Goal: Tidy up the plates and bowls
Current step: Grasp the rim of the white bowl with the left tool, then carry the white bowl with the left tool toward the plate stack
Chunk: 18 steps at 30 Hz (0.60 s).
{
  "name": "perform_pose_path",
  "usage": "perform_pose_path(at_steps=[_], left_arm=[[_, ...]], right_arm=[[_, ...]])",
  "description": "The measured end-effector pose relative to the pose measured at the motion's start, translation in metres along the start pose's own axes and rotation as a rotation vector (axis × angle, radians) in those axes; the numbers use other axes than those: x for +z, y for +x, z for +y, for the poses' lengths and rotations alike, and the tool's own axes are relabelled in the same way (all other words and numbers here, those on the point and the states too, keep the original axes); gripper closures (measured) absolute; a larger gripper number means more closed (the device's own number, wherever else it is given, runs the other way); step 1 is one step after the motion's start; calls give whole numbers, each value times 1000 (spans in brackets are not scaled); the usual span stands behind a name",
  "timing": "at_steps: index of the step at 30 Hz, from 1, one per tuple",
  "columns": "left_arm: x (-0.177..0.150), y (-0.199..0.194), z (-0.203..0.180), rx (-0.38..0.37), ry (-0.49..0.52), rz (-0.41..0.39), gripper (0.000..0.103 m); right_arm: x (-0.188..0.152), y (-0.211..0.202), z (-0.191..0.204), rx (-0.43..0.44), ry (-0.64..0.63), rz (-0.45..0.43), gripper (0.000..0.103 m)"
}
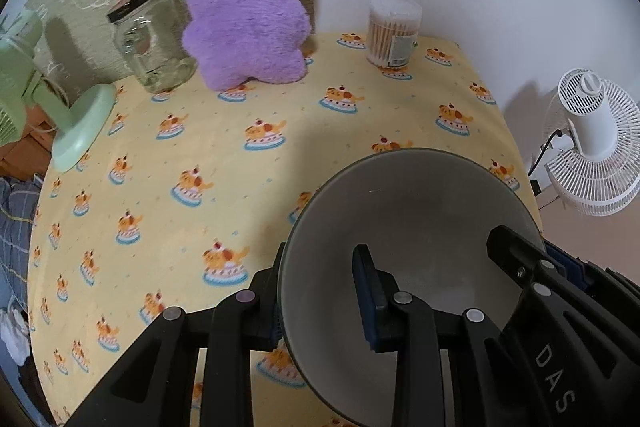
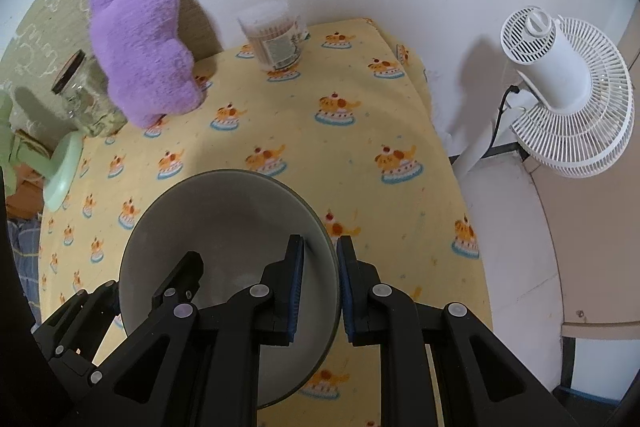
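Observation:
A grey bowl (image 1: 420, 219) with a dark rim is held from two sides over the yellow patterned tablecloth (image 1: 180, 147). My left gripper (image 1: 320, 307) is shut on the bowl's left rim, one finger inside and one outside. At the right of that view my right gripper (image 1: 536, 259) clamps the opposite rim. In the right wrist view my right gripper (image 2: 322, 287) is shut on the right rim of the bowl (image 2: 232, 227), and the left gripper (image 2: 160, 287) grips its left rim. The bowl is empty inside.
A purple plush toy (image 1: 248, 7), a glass jar (image 1: 152, 43) with a dark lid and a tub of cotton swabs (image 1: 394, 31) stand along the back. A green fan (image 1: 76, 127) stands at the left edge, a white fan (image 2: 560, 87) beyond the table's right edge.

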<state>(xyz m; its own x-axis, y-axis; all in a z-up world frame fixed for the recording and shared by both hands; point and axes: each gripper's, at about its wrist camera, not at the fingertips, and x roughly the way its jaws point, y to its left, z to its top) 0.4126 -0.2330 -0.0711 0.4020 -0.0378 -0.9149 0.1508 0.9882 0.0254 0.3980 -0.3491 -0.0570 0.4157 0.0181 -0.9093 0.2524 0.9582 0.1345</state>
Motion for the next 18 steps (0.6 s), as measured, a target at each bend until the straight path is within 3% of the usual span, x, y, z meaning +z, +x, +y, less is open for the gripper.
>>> perform_pose_path(at_steps=[18], left_arm=[[-57, -89, 64, -16, -32, -63, 75]], right_arm=[[-65, -87, 62, -2, -25, -56, 83]])
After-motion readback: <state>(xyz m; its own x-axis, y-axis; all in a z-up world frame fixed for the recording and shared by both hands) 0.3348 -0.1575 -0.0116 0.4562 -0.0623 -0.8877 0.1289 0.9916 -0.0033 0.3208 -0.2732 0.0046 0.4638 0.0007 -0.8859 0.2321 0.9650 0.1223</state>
